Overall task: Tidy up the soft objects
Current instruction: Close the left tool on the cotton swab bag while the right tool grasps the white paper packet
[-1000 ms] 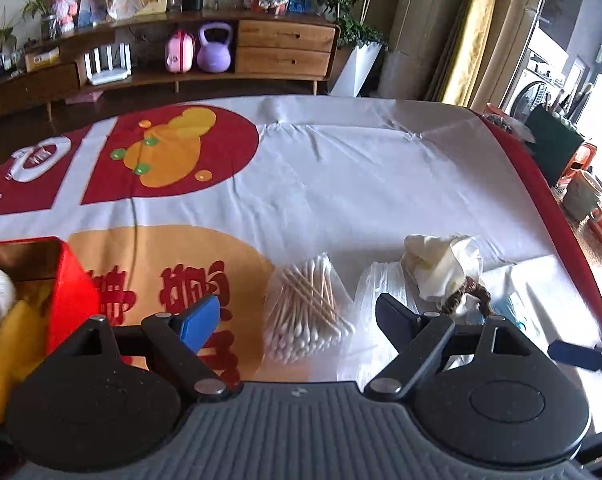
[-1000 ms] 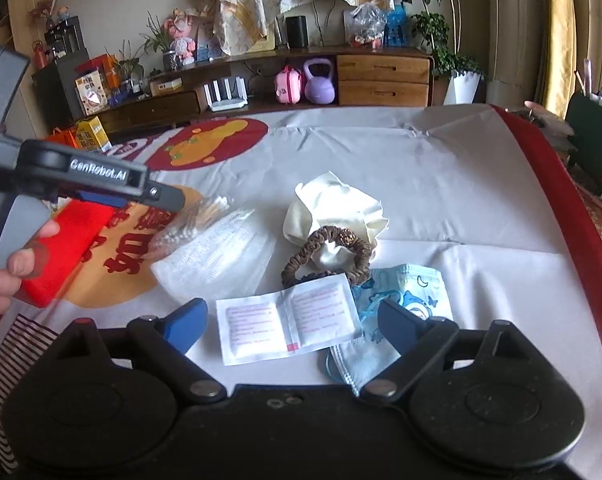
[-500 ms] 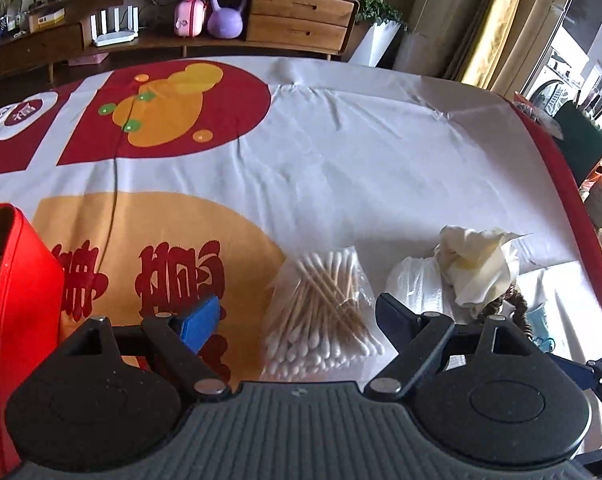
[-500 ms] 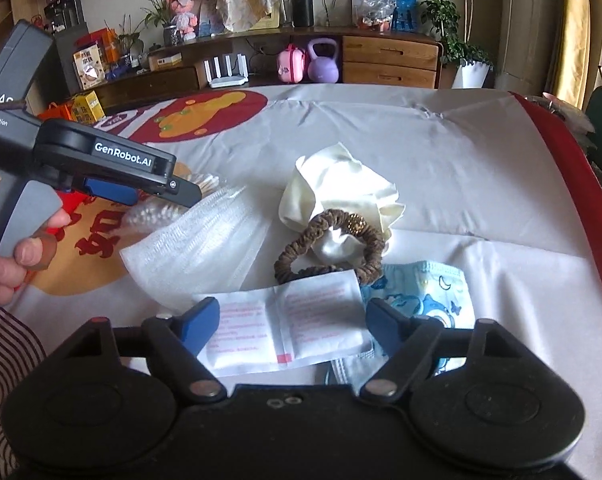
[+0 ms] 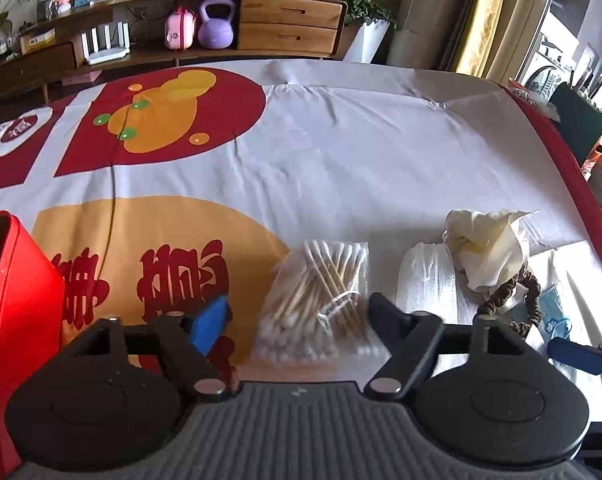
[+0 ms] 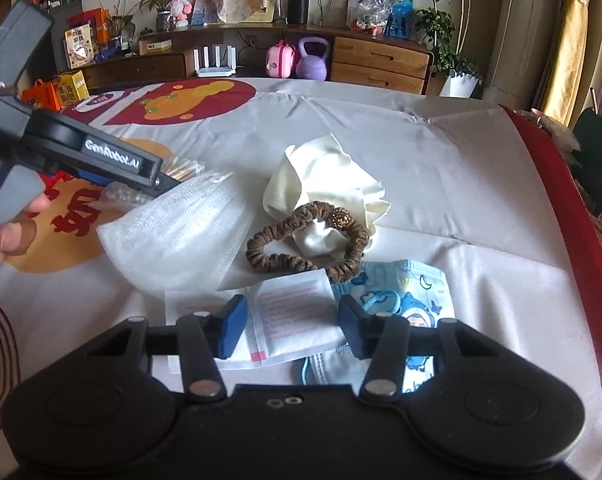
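Left gripper sits lower than a second ago, jaws closing around the bag of cotton swabs, which lies between the fingers; the pads don't clearly press on it, gap still visible on both sides, so nothing gripped. Earlier frame showed the jaws wider with the bag further ahead; now the bag fills the gap and the table cloth looks closer. Red box at far left: a second ago its open top and yellow and white contents showed, now mostly just its red wall. Right of the swabs, the white mesh pack, then the cream cloth bunched on the brown scrunchie, same layout as before. Right gripper has also dropped nearer the table, jaws closing, much narrower than a second ago, with the white sachet pair between the fingers; left pad overlaps the sachet's middle seam, right pad lies at its right edge over the blue cartoon face mask. Contact with the sachet not clear, so not gripping yet. In the right wrist view the left gripper, held by a hand, has come in further from the left, tip now over the swab bag beside the mesh pack. Scrunchie and cream cloth unmoved, touching the sachet's far edge.
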{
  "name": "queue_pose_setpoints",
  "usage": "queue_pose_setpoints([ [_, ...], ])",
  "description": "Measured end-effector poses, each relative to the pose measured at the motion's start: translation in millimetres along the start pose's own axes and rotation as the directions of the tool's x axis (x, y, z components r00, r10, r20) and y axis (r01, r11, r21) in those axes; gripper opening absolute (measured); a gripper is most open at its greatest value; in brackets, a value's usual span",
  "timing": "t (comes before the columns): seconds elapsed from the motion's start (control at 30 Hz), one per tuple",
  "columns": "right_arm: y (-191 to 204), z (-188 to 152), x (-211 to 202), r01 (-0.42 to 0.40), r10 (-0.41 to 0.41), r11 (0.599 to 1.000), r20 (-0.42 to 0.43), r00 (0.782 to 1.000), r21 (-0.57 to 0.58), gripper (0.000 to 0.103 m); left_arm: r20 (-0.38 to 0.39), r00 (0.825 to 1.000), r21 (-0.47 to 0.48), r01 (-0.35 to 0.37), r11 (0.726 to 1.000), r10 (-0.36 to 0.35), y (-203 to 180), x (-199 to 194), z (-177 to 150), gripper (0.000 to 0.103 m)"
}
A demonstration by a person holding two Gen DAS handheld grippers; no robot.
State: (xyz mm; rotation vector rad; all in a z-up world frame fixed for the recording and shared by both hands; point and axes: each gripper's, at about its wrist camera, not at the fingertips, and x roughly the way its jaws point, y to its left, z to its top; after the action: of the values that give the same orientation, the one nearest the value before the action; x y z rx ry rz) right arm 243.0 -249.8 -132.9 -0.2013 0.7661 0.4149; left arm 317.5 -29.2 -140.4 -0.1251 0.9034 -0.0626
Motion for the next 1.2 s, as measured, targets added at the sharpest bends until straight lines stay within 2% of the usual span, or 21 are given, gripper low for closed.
queue_pose_setpoints([
  [0.27, 8.0, -1.5, -4.8, -0.041, 0.041, 0.999, -0.006, 0.999, -0.034, 0.048, 0.015, 1.000, 0.042, 0.008, 0.999, -0.009, -1.4, -2.5, -2.2, 0.047],
  [0.37, 13.3, -3.5, -2.9, -0.037, 0.036, 0.998, -0.013, 0.999, -0.057, 0.042, 0.019, 1.000, 0.044, 0.008, 0.999, -0.009, -1.4, -3.0, -3.3, 0.044],
  [0.43, 15.6, -2.9, -2.9, -0.025, 0.024, 0.997, -0.007, 1.000, -0.068, 0.044, 0.022, 1.000, 0.047, 0.008, 0.999, -0.009, -1.3, -3.5, -4.2, 0.044],
  [0.47, 16.2, -2.5, -2.2, -0.018, 0.017, 0.997, -0.008, 1.000, -0.071, 0.049, 0.023, 1.000, 0.048, 0.009, 0.999, -0.011, -0.9, -3.6, -4.5, 0.044],
  [0.53, 15.4, -2.2, -1.3, 0.002, -0.003, 0.998, -0.005, 1.000, -0.070, 0.069, 0.022, 1.000, 0.046, 0.012, 0.999, -0.013, 0.1, -3.3, -4.0, 0.043],
  [0.57, 12.6, -2.4, -3.5, -0.025, 0.025, 0.998, 0.006, 1.000, -0.056, 0.082, 0.022, 1.000, 0.045, 0.013, 0.999, -0.014, 0.8, -3.7, -4.2, 0.043],
  [0.63, 10.0, -2.6, -4.9, -0.083, 0.083, 0.996, 0.003, 0.997, -0.041, 0.085, 0.022, 1.000, 0.046, 0.015, 0.999, -0.016, 1.5, -3.6, -4.2, 0.043],
  [0.67, 11.4, -2.9, -3.3, -0.086, 0.086, 0.995, -0.011, 0.996, -0.051, 0.084, 0.022, 1.000, 0.047, 0.016, 0.999, -0.017, 1.7, -3.6, -4.3, 0.043],
  [0.83, 19.1, -7.7, 3.2, -0.074, 0.072, 0.994, -0.034, 0.997, -0.086, 0.075, 0.023, 1.000, 0.052, 0.017, 0.999, -0.018, 2.6, -3.6, -5.3, 0.043],
  [0.9, 19.6, -7.5, 2.3, -0.090, 0.088, 0.993, -0.033, 0.996, -0.082, 0.062, 0.023, 1.000, 0.052, 0.017, 0.999, -0.018, 2.6, -3.6, -5.5, 0.043],
  [1.03, 22.4, -5.6, -0.4, -0.085, 0.083, 0.992, -0.028, 0.996, -0.093, 0.045, 0.028, 0.999, 0.056, 0.015, 0.998, -0.017, 2.6, -4.1, -6.0, 0.042],
  [1.1, 22.1, -3.8, -1.9, -0.071, 0.069, 0.994, -0.021, 0.997, -0.088, 0.028, 0.032, 0.999, 0.057, 0.012, 0.998, -0.014, 2.1, -5.6, -6.4, 0.040],
  [1.13, 21.4, -2.8, -3.5, -0.064, 0.063, 0.995, -0.016, 0.998, -0.080, 0.024, 0.033, 0.999, 0.056, 0.011, 0.998, -0.012, 2.2, -6.4, -6.6, 0.040],
  [1.2, 18.4, -1.4, -6.2, -0.064, 0.064, 0.996, -0.008, 0.998, -0.060, 0.009, 0.037, 0.999, 0.050, 0.008, 0.999, -0.009, 3.3, -8.4, -6.9, 0.039],
])
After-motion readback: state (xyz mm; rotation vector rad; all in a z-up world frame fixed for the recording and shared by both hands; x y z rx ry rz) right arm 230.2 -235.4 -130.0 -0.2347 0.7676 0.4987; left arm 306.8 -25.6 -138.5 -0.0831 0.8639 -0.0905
